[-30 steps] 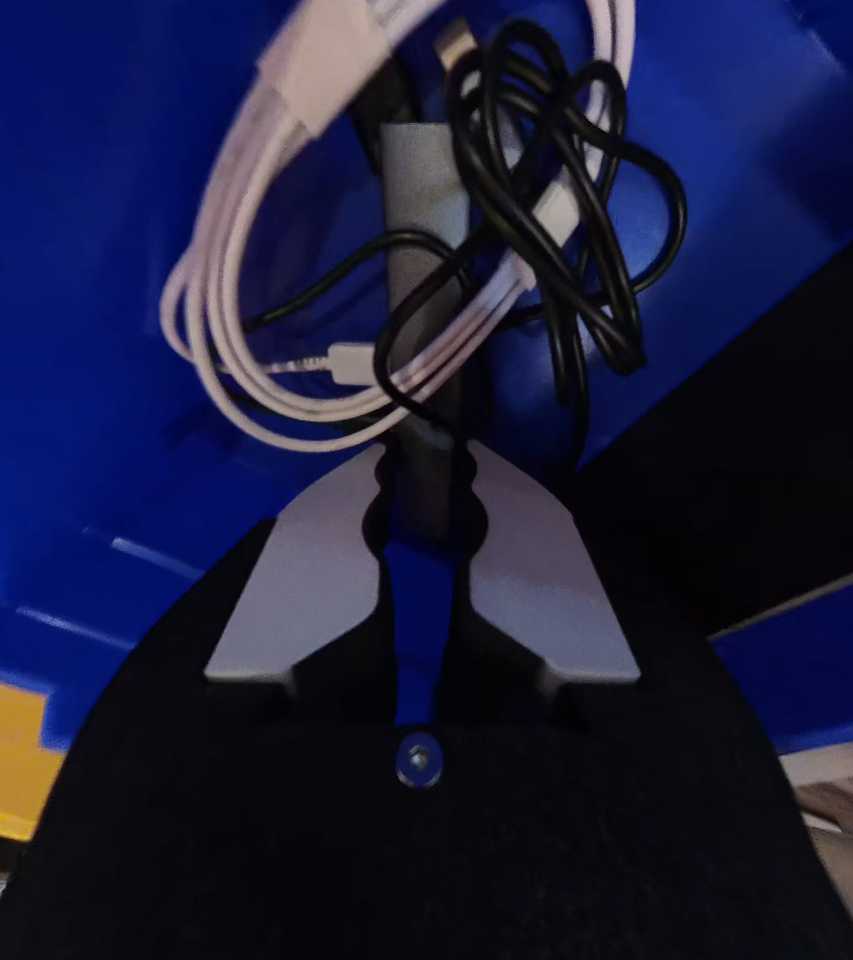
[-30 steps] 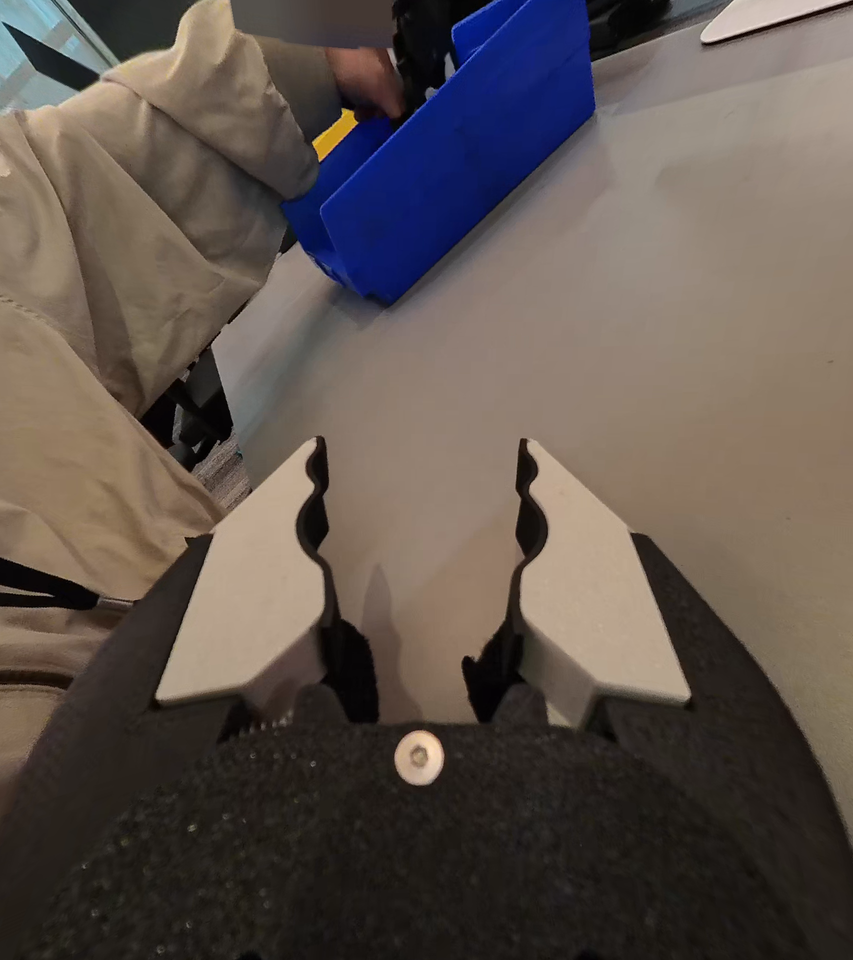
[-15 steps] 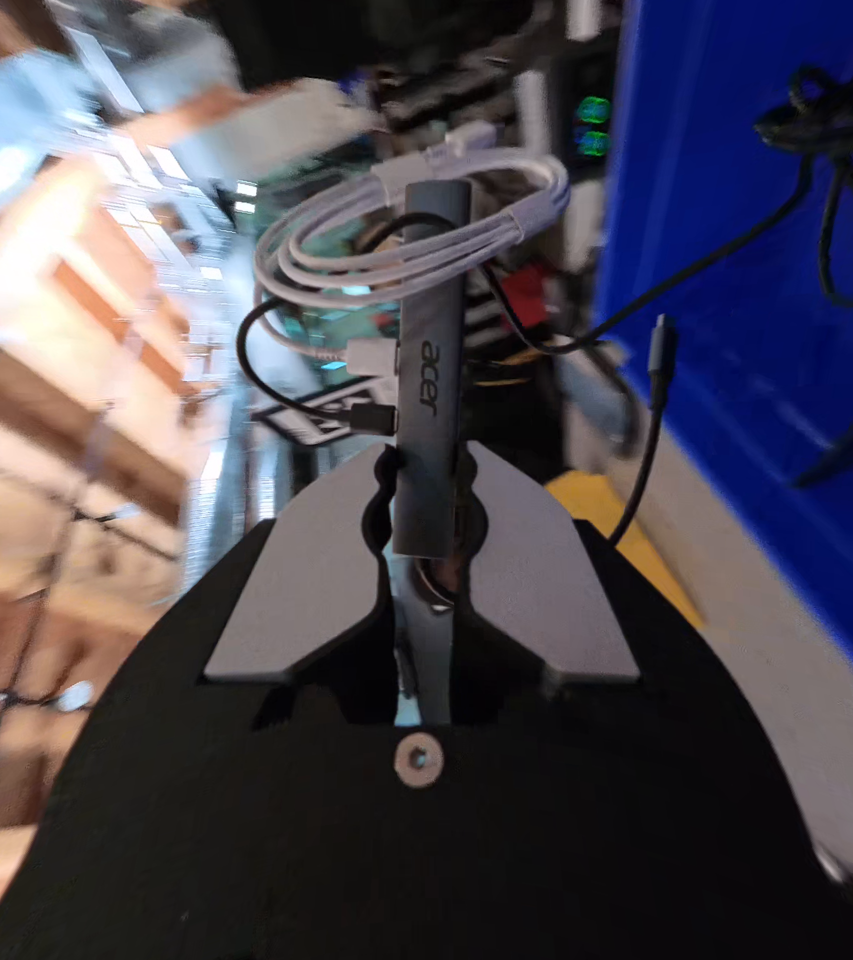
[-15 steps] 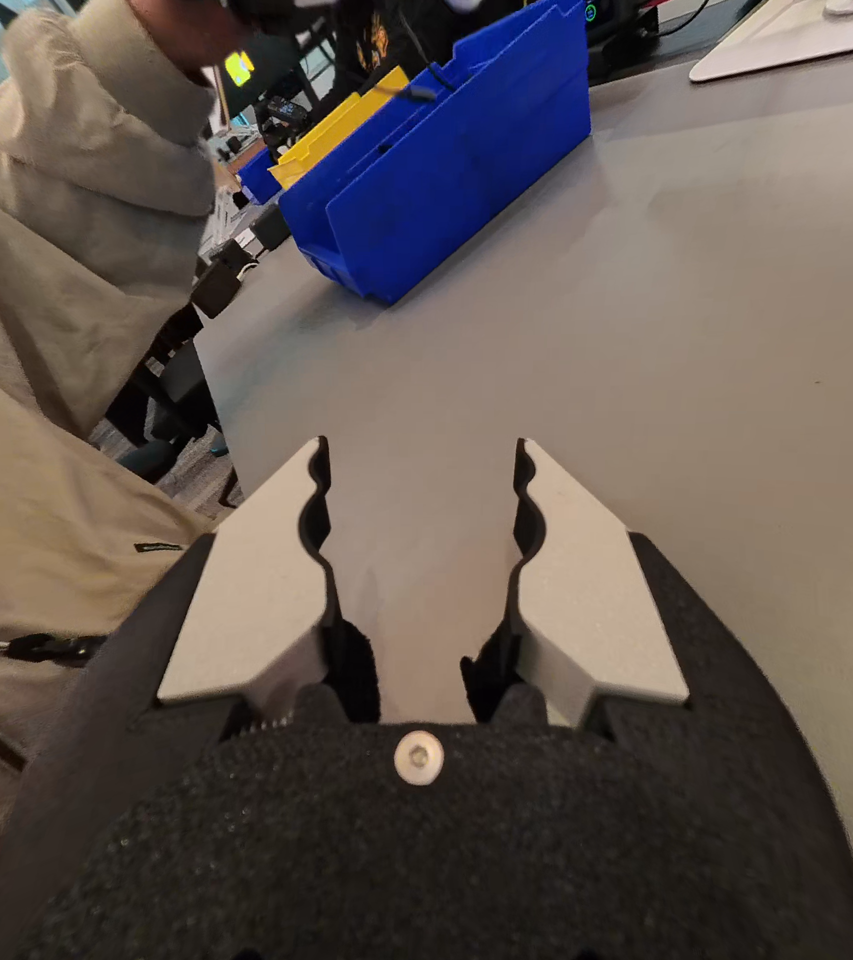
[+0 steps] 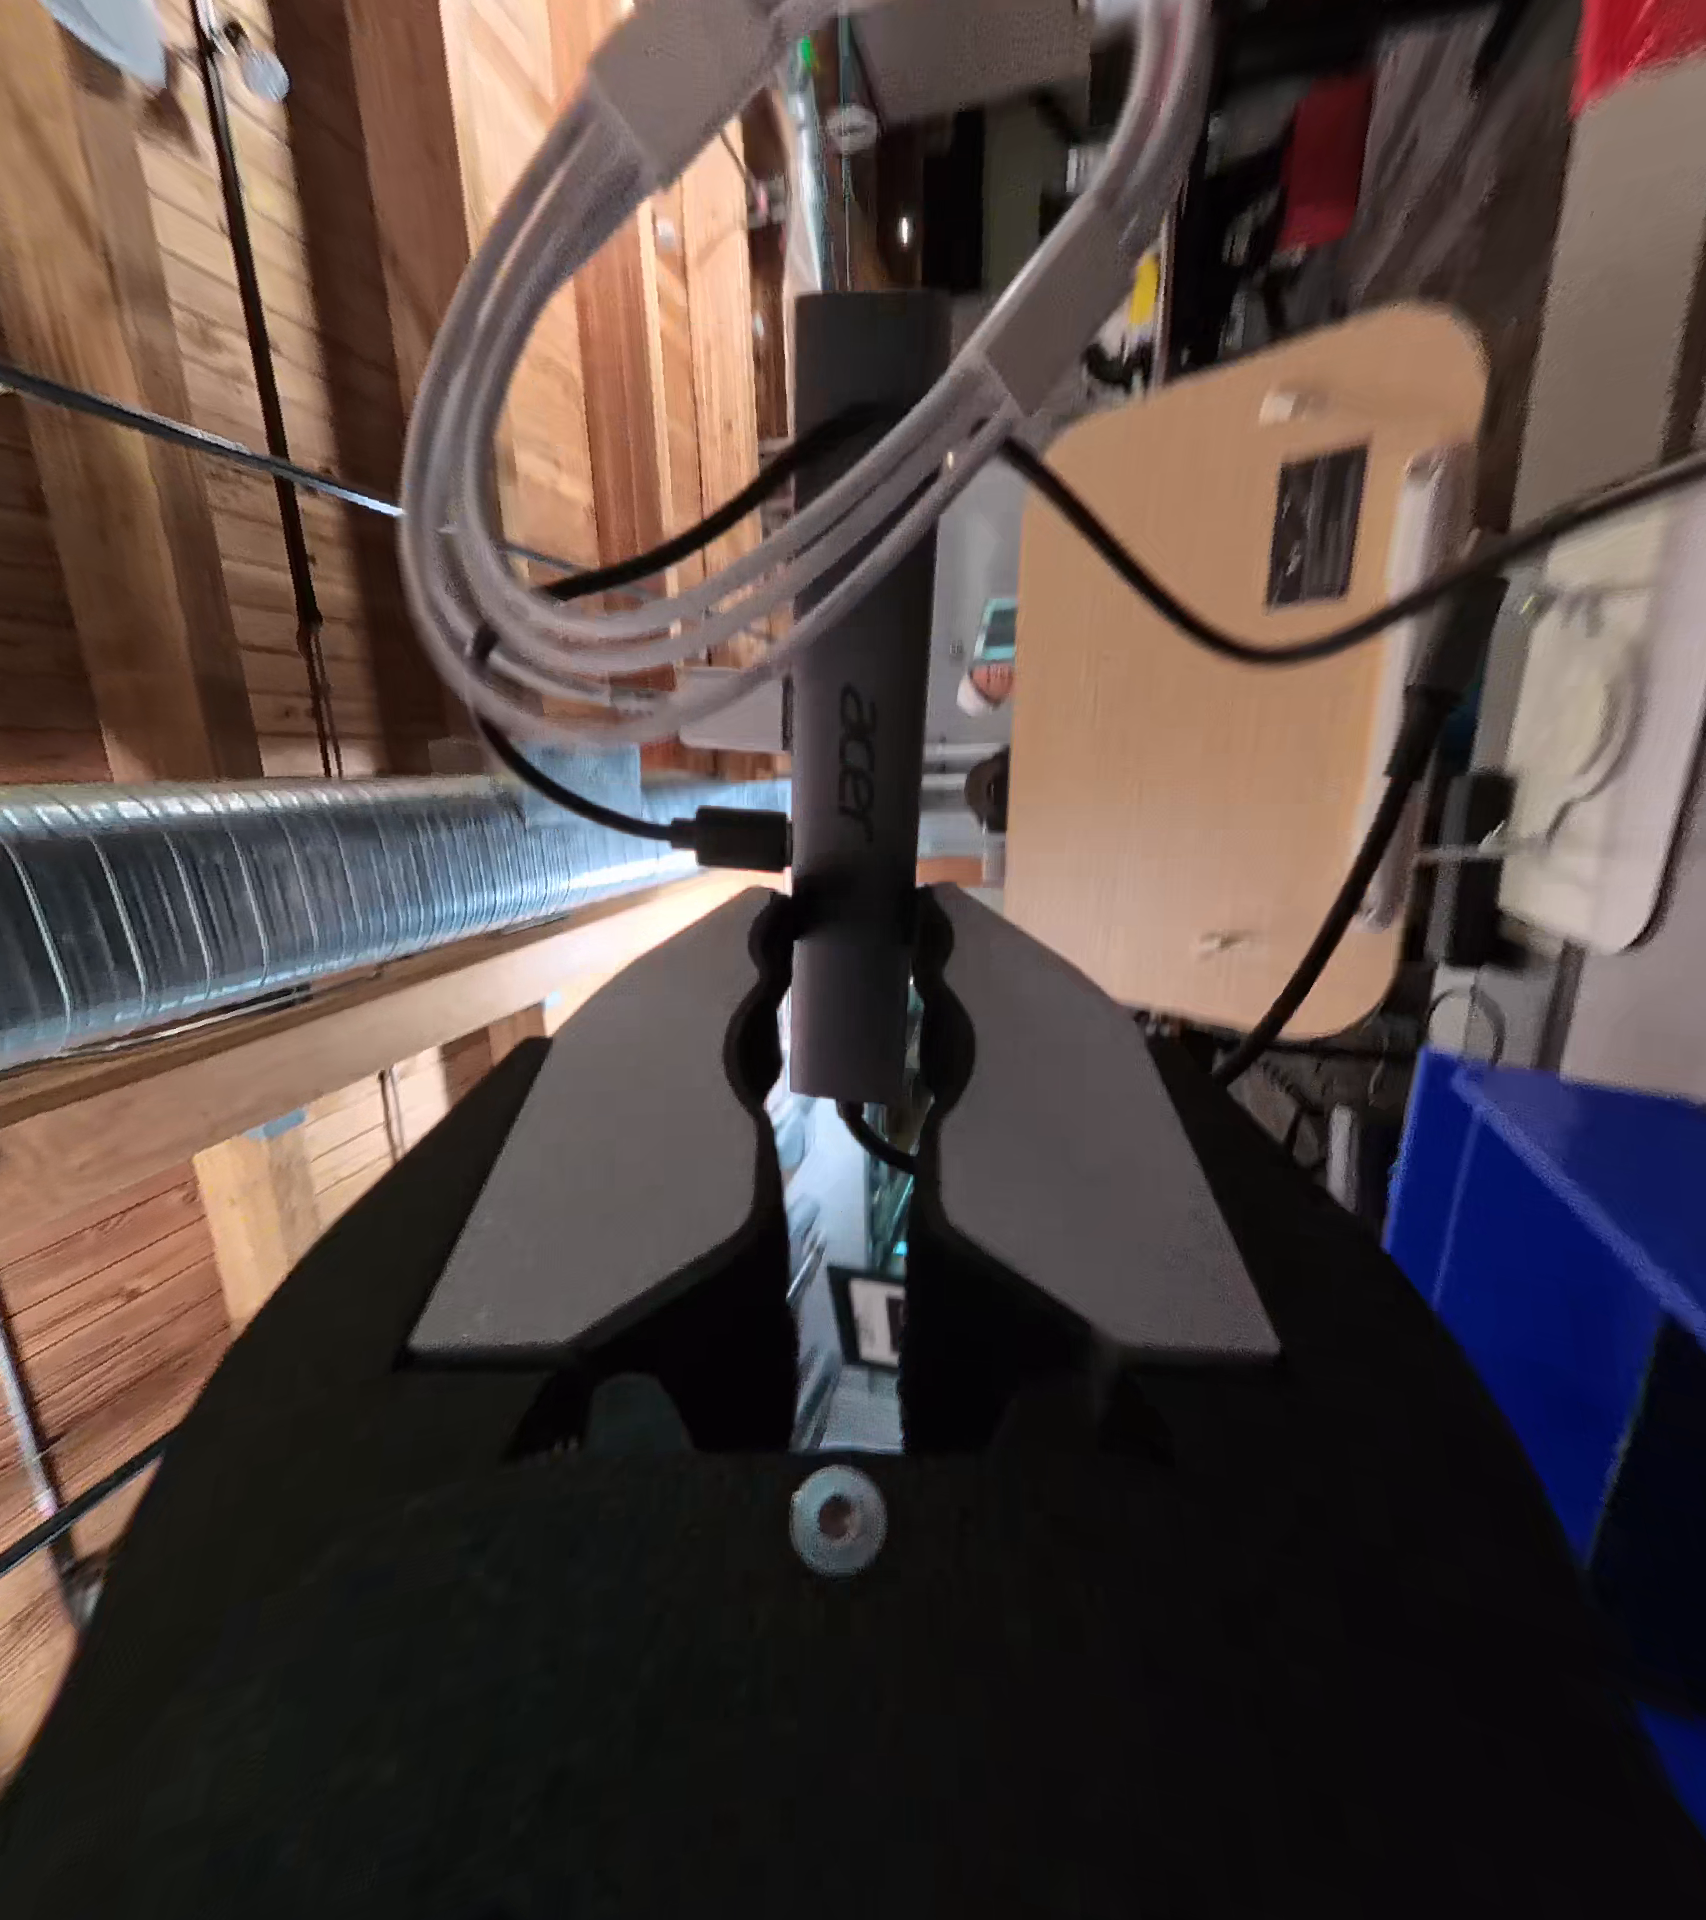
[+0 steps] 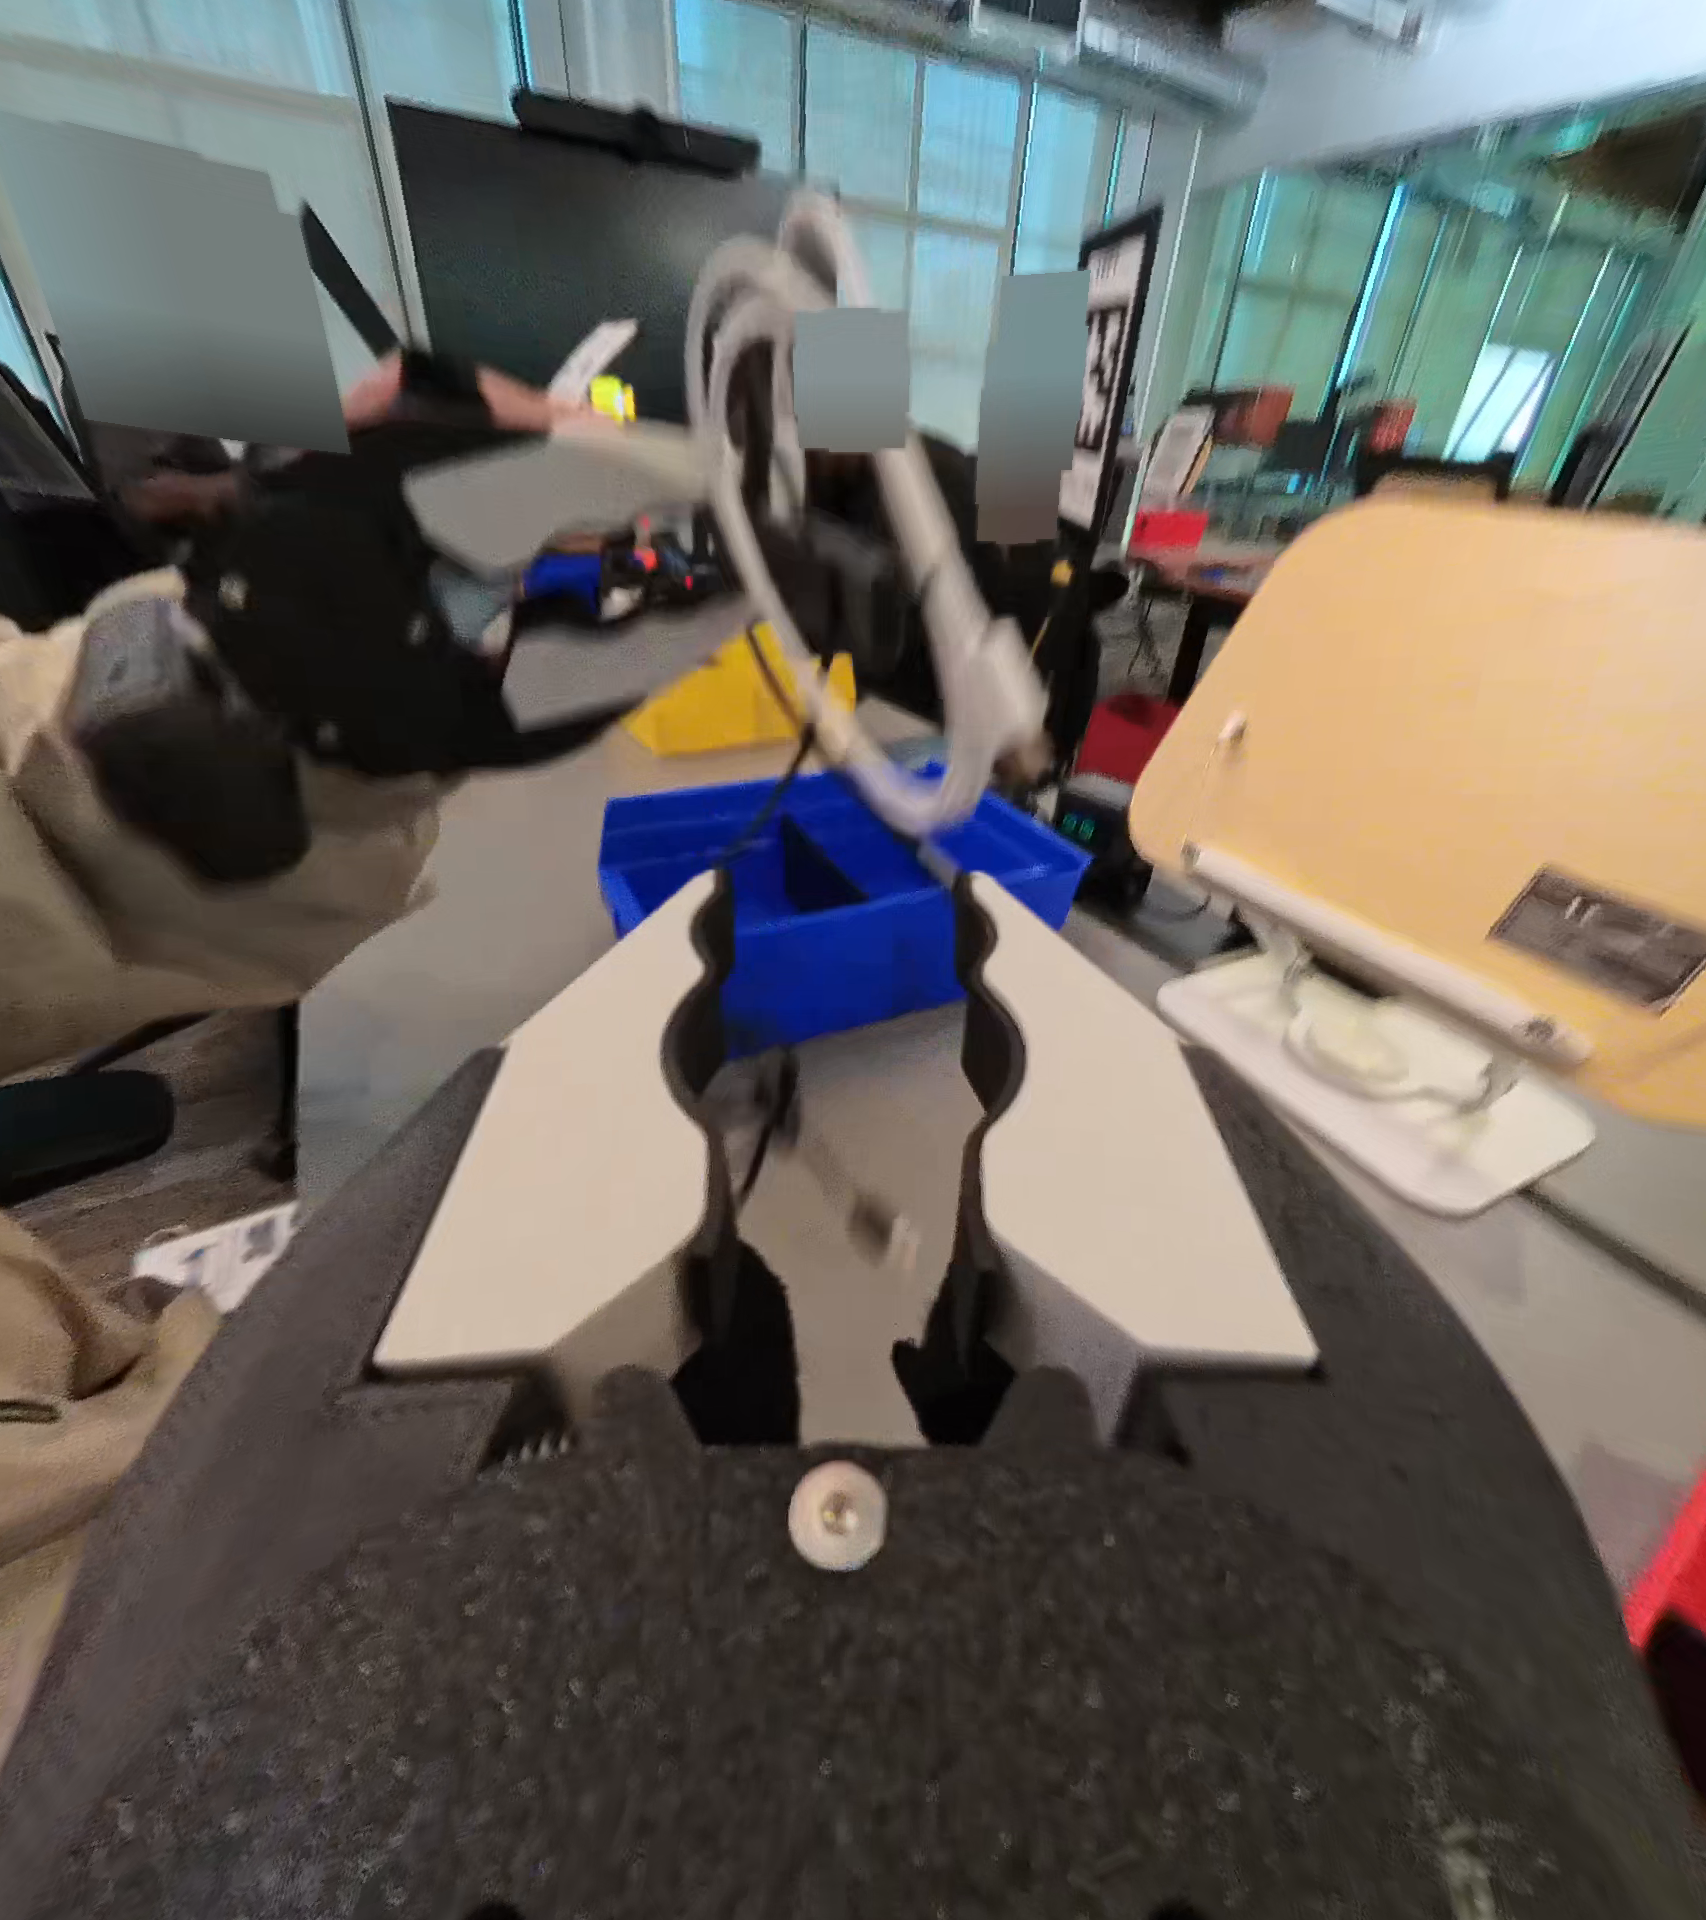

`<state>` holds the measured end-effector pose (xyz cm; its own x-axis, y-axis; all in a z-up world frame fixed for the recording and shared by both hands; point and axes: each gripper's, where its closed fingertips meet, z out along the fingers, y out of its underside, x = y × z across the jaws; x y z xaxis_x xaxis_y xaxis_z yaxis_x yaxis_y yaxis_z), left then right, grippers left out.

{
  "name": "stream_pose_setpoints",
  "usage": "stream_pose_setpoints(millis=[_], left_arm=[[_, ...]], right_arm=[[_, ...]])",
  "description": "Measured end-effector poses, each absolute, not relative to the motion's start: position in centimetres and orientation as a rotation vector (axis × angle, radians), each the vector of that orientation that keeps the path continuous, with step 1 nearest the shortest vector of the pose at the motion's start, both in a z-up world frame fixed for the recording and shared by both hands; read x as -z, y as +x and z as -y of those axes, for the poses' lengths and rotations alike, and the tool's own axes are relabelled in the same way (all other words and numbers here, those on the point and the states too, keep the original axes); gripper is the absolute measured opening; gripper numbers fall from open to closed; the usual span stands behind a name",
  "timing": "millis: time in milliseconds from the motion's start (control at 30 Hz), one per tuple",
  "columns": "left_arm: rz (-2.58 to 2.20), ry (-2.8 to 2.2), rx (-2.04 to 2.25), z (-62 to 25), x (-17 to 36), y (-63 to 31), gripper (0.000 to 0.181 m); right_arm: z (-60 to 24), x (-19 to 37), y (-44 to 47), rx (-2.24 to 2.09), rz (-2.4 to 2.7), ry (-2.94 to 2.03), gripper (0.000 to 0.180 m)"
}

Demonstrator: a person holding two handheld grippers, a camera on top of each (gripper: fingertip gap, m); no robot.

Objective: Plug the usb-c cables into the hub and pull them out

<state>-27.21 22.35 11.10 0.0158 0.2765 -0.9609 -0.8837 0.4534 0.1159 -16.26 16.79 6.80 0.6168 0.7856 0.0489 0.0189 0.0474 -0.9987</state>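
Left gripper (image 5: pixel 849 914) jaws clamp hub (image 5: pixel 859 665); right gripper (image 6: pixel 838 894) jaws apart, empty.

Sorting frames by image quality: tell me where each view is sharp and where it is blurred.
Left wrist view: the grey hub in the left gripper is fairly crisp; the white cable coil and room edges smear. Right wrist view: right gripper sharp, the lifted white cable coil and sleeve motion-blurred.

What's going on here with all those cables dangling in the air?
A person holds a two-finger gripper in each hand. The left gripper is clamped on a slim grey hub, held up in the air. A black cable is plugged into its side, and a coiled white cable hangs looped around it. The right gripper is open and empty, facing a blue bin on the table.
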Motion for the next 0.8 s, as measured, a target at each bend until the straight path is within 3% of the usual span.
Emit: stream_pose_setpoints(millis=[133,400,733,767,800], left_arm=[[-1.23,-0.623,-0.9,-19.4,-8.4,-24.7,0.022],[-1.208,-0.6,-0.9,-19.2,-6.1,-24.4,0.022],[-1.265,-0.557,-0.845,-17.7,-4.1,-22.3,0.022],[-1.269,-0.558,-0.845,-17.6,-3.9,-22.2,0.022],[-1.268,-0.559,-0.848,-17.6,-3.7,-22.1,0.022]], right_arm=[[-15.8,-7.6,-14.7,-0.643,0.772,-1.336,0.047],[-14.6,-10.8,-6.9,-0.789,0.584,-1.185,0.041],[-14.5,-2.7,-17.2,-0.846,0.934,-1.37,0.037],[-14.6,-2.3,-17.5,-0.815,0.947,-1.376,0.033],[-14.8,-2.1,-17.6,-0.771,0.945,-1.368,0.017]])
